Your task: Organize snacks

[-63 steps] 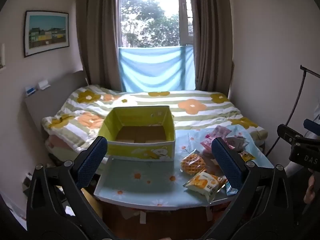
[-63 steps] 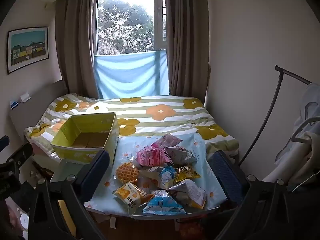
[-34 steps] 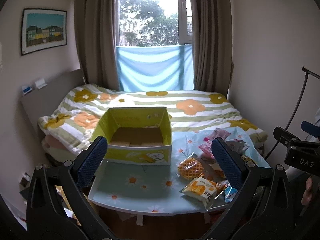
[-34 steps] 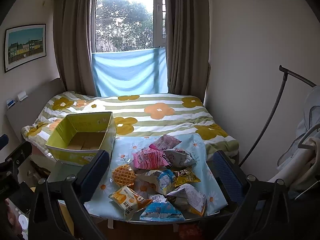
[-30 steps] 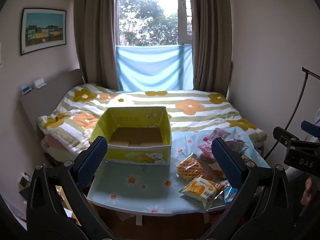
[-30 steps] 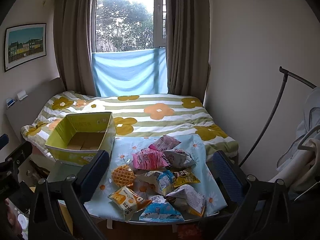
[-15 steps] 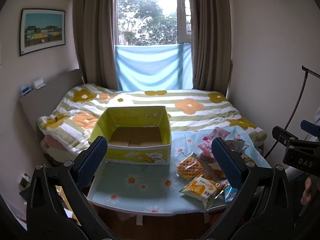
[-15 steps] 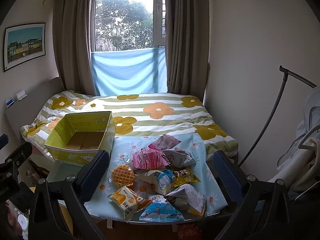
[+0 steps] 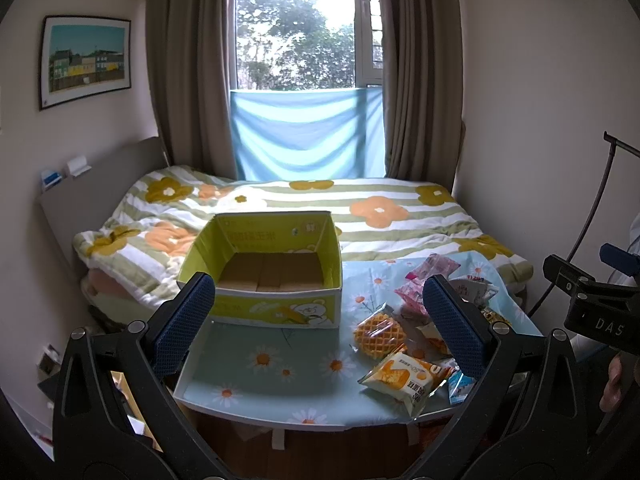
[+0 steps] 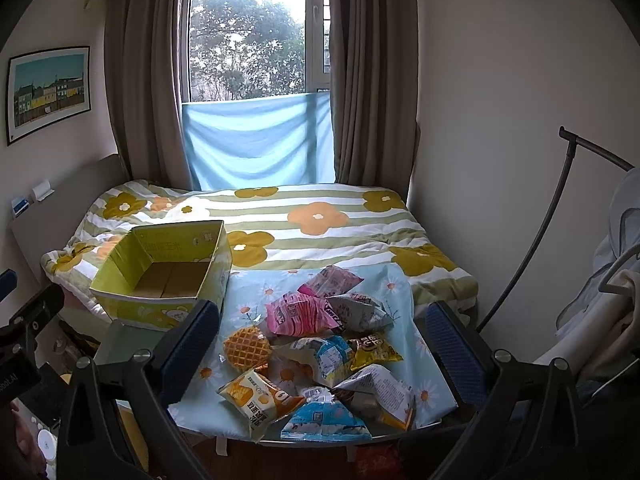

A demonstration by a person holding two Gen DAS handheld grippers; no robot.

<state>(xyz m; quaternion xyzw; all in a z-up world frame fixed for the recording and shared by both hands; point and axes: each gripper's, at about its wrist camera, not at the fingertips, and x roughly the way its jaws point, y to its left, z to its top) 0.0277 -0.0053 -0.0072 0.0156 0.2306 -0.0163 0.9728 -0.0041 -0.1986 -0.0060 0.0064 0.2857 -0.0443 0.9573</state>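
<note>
A yellow-green cardboard box (image 9: 276, 268) stands open and empty at the left of a small table with a daisy cloth (image 9: 280, 364); it also shows in the right wrist view (image 10: 160, 276). A pile of snack packets lies on the table's right half: a round waffle (image 10: 246, 346), a pink packet (image 10: 298, 314), an orange bun packet (image 10: 258, 398), a blue packet (image 10: 324, 420) and several more. My left gripper (image 9: 318, 322) is open and empty, held back from the table facing the box. My right gripper (image 10: 322, 346) is open and empty, facing the pile.
A bed with a striped flower quilt (image 9: 320, 208) lies right behind the table. A curtained window (image 9: 304, 40) is beyond it. A dark metal rack (image 10: 560, 216) with hanging clothes stands at the right. The floor shows below the table's front edge.
Both grippers have drifted slightly back and up from the table, so box and snacks sit a little lower and smaller. Nothing on the table has moved.
</note>
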